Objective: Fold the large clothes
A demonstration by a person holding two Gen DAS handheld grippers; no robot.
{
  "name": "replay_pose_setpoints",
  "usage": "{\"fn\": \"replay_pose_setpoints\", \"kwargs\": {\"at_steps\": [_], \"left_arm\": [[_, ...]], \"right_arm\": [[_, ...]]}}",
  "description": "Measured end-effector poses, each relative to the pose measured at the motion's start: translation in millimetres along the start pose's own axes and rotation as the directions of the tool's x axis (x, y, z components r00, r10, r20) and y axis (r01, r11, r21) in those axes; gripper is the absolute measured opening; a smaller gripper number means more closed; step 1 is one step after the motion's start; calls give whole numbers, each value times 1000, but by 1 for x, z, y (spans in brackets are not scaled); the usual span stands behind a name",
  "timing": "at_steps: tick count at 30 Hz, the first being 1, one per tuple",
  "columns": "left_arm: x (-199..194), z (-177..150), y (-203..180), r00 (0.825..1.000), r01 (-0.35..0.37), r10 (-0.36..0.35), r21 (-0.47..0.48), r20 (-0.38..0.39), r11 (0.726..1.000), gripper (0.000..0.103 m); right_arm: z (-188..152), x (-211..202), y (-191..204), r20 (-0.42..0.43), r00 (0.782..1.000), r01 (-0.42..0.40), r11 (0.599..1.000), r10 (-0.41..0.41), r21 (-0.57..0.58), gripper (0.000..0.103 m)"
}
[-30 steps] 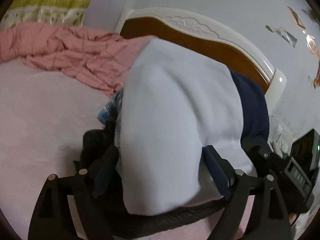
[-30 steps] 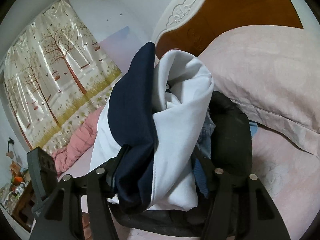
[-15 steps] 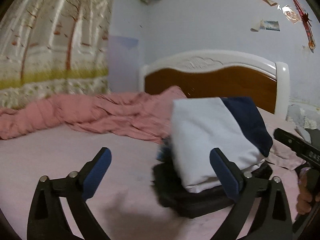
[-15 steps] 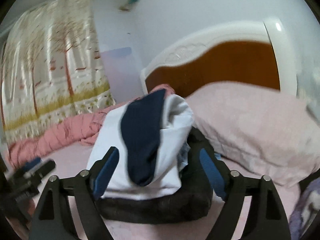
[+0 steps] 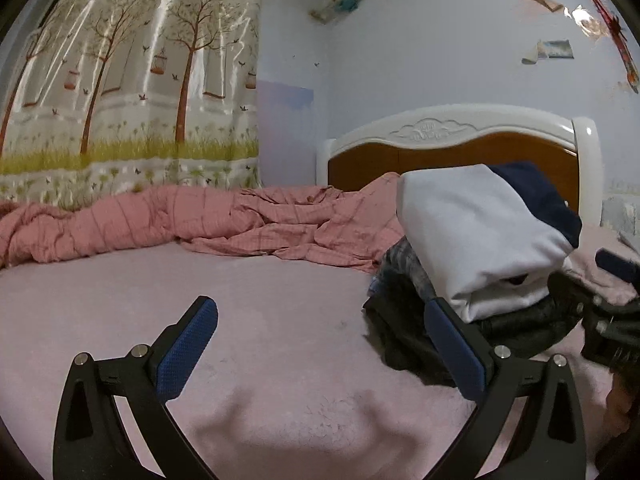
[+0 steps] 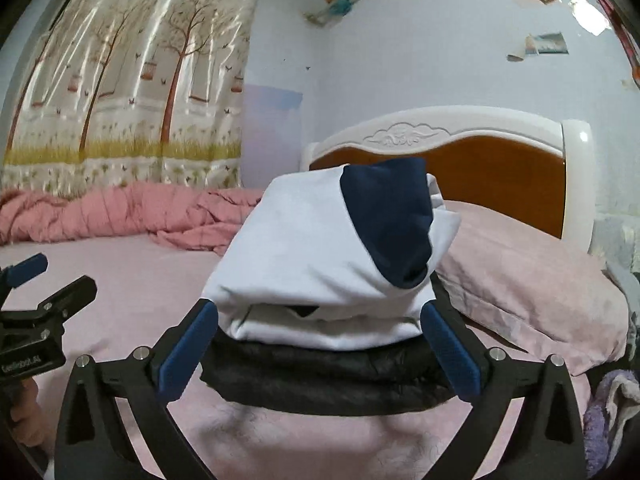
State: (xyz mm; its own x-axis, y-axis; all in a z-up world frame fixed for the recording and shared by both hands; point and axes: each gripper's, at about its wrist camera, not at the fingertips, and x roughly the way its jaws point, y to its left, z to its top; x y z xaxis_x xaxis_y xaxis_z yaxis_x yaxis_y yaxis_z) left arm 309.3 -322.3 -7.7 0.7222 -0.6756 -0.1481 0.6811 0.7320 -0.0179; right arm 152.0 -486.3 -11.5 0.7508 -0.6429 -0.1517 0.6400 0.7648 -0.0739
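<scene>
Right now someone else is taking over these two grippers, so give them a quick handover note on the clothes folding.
Left gripper: open, jaws just widened, nothing between them, only bedsheet.
Right gripper: open, jaws just widened, pads either side of the stack, not pressing it.
Folded white-and-navy top sits on the black garment, beside the pillow.
Done: top folded and stacked.
Left: the pink blanket lies crumpled by the curtain; no other unfolded clothes visible.

The bed [image 5: 120, 300] has a pale pink sheet. On it lie a rumpled pink quilt [image 5: 200, 220], a pillow [image 6: 520, 272] and a stack of folded clothes [image 6: 320, 280].
</scene>
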Motion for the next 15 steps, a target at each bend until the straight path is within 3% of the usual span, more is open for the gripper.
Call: {"fn": "replay_pose_setpoints", "kwargs": {"at_steps": [5, 15], "left_arm": [[-7, -3, 0, 998, -35, 36, -13, 48, 999, 103], [-14, -4, -9, 997, -31, 29, 32, 75, 999, 103]], "right_arm": [[-7, -2, 5, 13, 1000, 17, 1000, -17, -13, 103], [-13, -14, -6, 50, 994, 91, 995, -93, 46, 103]]}}
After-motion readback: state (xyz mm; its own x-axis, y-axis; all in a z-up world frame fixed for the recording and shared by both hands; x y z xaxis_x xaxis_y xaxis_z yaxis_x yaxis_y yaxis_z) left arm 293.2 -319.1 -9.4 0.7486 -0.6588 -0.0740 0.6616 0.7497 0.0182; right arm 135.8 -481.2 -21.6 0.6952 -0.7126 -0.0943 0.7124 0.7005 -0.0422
